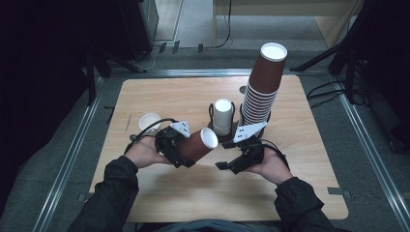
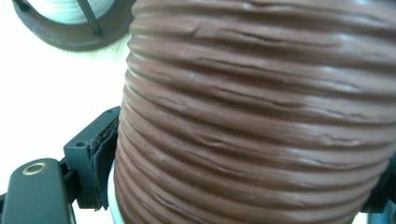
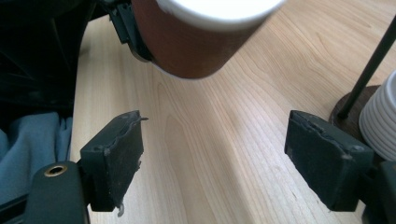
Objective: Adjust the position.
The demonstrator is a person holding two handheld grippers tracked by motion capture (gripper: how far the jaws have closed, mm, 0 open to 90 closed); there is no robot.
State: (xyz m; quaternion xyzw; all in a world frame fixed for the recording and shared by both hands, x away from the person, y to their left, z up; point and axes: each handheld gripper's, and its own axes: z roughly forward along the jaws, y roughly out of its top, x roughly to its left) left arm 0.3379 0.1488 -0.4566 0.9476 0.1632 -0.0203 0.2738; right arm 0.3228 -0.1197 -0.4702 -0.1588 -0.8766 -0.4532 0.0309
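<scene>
A brown ribbed paper cup [image 1: 197, 145] lies tilted in my left gripper [image 1: 181, 153], white rim toward the right. That gripper is shut on the cup's lower body; in the left gripper view the cup [image 2: 261, 116] sits against the left pad [image 2: 100, 158]. My right gripper [image 1: 231, 158] hovers just right of the cup's rim, open, nothing between its pads [image 3: 116, 154]. In the right gripper view the cup [image 3: 196, 42] hangs above and ahead of the jaws. A tall leaning stack of brown cups [image 1: 263, 87] stands behind the right gripper.
A stack of white cups [image 1: 223, 116] sits in a dark wire holder [image 1: 212, 110] at the table's middle, also at the right edge of the right gripper view [image 3: 380, 126]. A single white cup [image 1: 150, 122] stands at the left. The wooden table [image 1: 193, 193] has bare room near the front.
</scene>
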